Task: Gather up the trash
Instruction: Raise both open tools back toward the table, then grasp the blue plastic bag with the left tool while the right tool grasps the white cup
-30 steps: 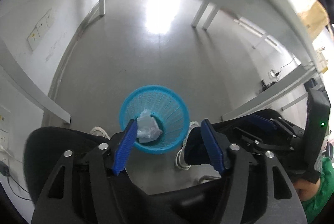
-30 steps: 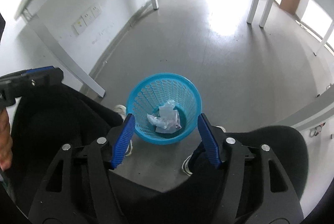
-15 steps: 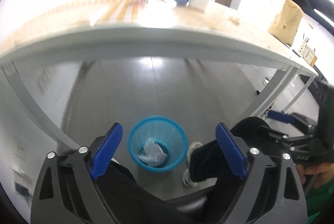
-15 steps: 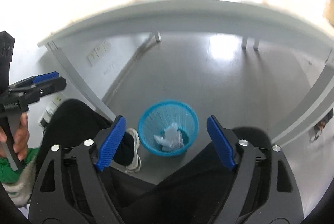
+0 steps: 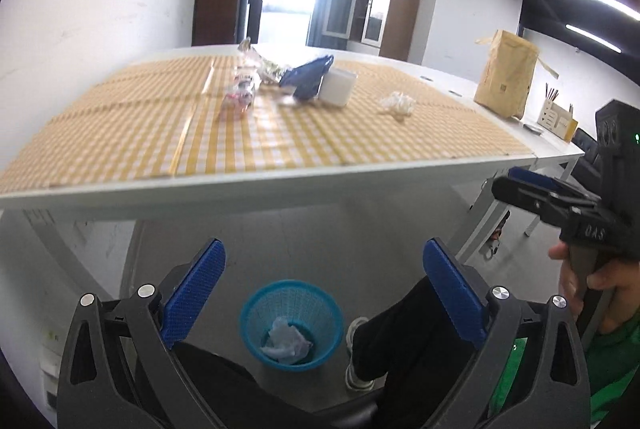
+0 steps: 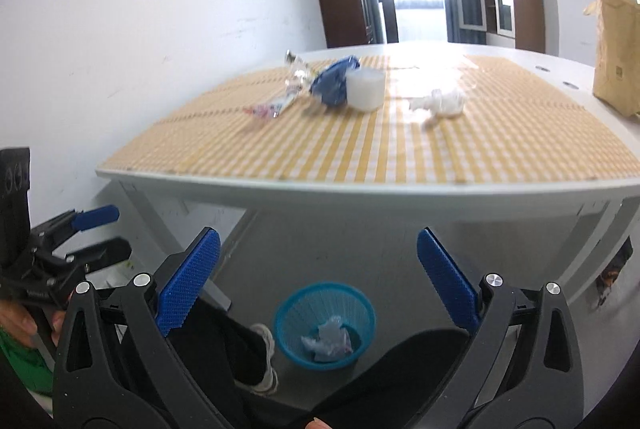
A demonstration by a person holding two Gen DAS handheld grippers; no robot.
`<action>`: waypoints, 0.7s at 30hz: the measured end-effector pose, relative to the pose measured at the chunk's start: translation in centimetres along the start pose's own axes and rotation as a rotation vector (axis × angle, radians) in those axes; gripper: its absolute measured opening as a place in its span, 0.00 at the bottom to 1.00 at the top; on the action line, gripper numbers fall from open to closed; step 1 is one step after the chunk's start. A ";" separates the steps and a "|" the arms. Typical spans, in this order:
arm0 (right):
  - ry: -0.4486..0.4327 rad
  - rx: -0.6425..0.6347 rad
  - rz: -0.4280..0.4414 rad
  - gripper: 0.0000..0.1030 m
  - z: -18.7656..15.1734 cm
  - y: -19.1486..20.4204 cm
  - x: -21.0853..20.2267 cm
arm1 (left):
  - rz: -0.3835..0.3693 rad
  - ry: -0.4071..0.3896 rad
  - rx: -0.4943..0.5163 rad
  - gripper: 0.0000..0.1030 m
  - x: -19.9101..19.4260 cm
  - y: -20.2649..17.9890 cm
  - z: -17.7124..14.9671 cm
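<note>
Fingers point(image 5: 196, 293) of both grippers have just spread wide, empty; only the left view shows the pen holder point(image 5: 558, 117).

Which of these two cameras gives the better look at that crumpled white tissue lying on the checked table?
The right wrist view: the crumpled white tissue sits fairly near and central there, beside the white cylindrical cup. In the left wrist view the tissue is smaller, farther off and softer.

Both wrist cameras look forward past their own blue fingers point(image 5: 196, 293), tilted slightly down, from just before the counter point(image 5: 280, 185) edge. Both share the counter top and the bin point(image 6: 325, 325) on the floor below.
</note>
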State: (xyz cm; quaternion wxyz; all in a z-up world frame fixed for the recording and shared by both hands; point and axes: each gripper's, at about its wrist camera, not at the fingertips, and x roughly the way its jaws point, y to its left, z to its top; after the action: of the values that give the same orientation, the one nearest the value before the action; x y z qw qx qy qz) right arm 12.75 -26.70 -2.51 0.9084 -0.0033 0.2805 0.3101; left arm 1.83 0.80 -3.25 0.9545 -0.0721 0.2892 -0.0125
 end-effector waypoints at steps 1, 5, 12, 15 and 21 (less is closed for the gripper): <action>-0.007 -0.003 -0.004 0.91 0.5 -0.1 0.1 | -0.001 -0.003 0.005 0.94 0.0 0.0 0.3; -0.026 -0.021 -0.019 0.91 2.3 -0.4 0.4 | -0.011 -0.008 0.027 0.94 0.6 -0.3 1.7; -0.070 -0.040 -0.089 0.91 5.2 -1.1 1.5 | 0.015 -0.052 0.093 0.94 1.4 -0.5 4.9; -0.051 -0.028 -0.082 0.91 6.5 -2.0 2.8 | 0.023 -0.055 0.109 0.94 2.5 -0.2 6.5; -0.023 -0.015 -0.090 0.91 9.0 -3.7 5.6 | 0.014 -0.052 0.107 0.94 5.0 0.7 9.5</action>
State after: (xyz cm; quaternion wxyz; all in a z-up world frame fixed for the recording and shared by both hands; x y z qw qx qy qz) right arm 23.04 -24.94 1.59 0.9245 -0.0191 0.2675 0.2710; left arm 11.23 2.44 1.67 0.9642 -0.0194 0.2636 -0.0194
